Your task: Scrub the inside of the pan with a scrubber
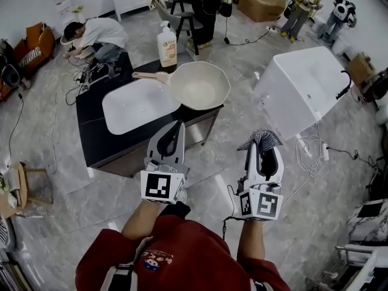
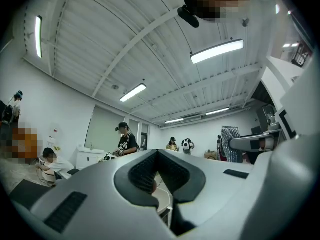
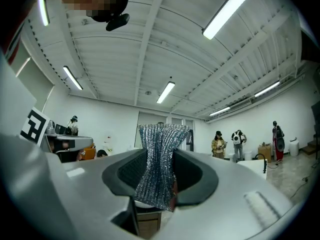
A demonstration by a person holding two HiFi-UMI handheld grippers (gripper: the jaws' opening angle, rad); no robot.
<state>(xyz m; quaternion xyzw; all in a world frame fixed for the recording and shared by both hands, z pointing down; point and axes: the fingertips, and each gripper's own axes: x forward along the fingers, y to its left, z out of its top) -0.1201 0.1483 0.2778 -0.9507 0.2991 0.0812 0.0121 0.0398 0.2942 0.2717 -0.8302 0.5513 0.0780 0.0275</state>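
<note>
We had the scrubber [image 3: 159, 154] pinched between the fingers of the right gripper [image 1: 262, 147], its silvery mesh squeezed flat at the pads and fanning out wider past the tips. The pan [image 1: 200, 85] sat well ahead of both pairs of fingers, apart from them, nearer the line of the left gripper [image 1: 174, 129] than that of the right. It stood upright on the far corner of a black counter [image 1: 97, 126], with its pale inside facing up and its handle [image 1: 148, 76] reaching off to the left. The left gripper's fingers were closed tip to tip with nothing between them. Just ahead of those fingers lay a white basin [image 1: 136, 108], its right end tucked under the pan's rim. Beyond the pan's handle stood a soap bottle [image 1: 167, 44]. Ahead of the right fingers and off to their right was a white box-shaped unit [image 1: 303, 86] on the floor, well apart from the counter. Far ahead and left of the left fingers, a person [image 1: 97, 35] was crouched on the floor
</note>
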